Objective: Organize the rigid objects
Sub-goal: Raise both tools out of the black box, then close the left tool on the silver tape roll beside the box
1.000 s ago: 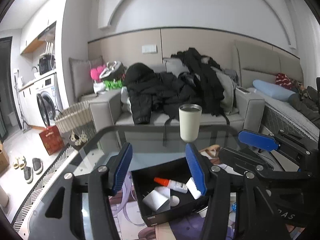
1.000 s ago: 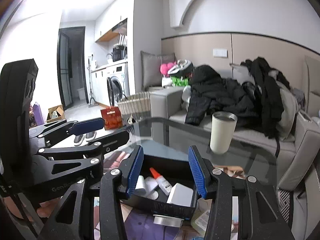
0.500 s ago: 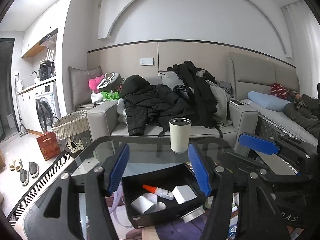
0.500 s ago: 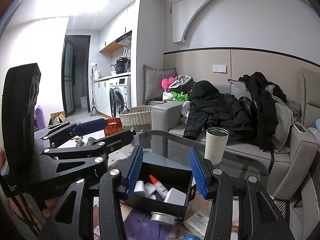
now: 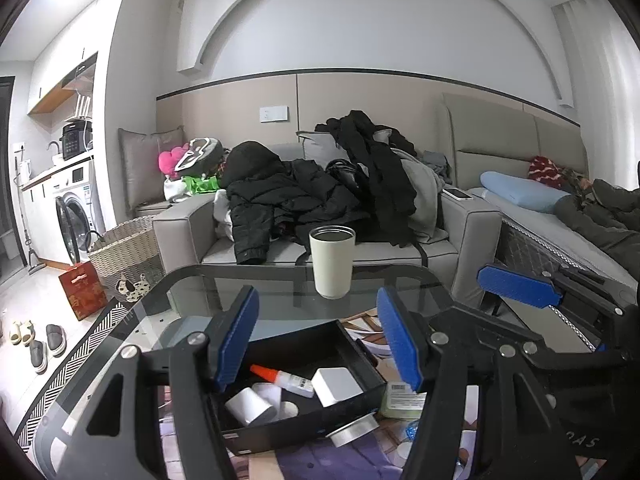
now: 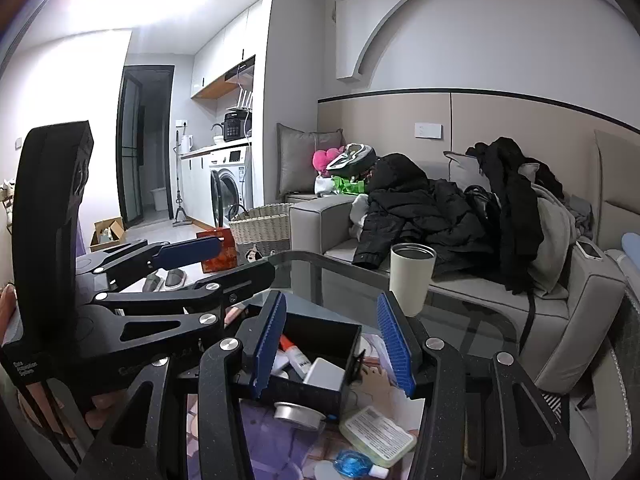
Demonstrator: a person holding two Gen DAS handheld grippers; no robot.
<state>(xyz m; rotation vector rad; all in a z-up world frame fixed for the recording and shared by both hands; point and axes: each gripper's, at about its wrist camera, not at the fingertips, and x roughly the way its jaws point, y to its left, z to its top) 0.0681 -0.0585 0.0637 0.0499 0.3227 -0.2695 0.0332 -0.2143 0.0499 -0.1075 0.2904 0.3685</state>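
Observation:
A black open box (image 5: 352, 396) (image 6: 316, 390) sits on the glass table. It holds a glue bottle with an orange tip (image 5: 284, 378) (image 6: 294, 354), a white block (image 5: 336, 386) (image 6: 324, 372) and a white cylinder (image 5: 250, 404). A silver tin (image 5: 352, 432) (image 6: 298, 412) lies just in front of the box. A pale green flat case (image 6: 376, 434) (image 5: 402, 396) and a blue round item (image 6: 354, 462) lie beside it. My left gripper (image 5: 318, 344) is open and empty above the box. My right gripper (image 6: 332, 344) is open and empty above the box's right side.
A cream tumbler (image 5: 332, 260) (image 6: 412, 278) stands at the far side of the glass table (image 5: 192, 292). Behind it is a grey sofa (image 5: 468, 224) heaped with dark coats. A wicker basket (image 5: 124, 252) and shoes (image 5: 36, 340) are on the floor at left.
Both grippers have drawn back and up from the box, so more of the table front, the tin and the case show. Both jaws stay open.

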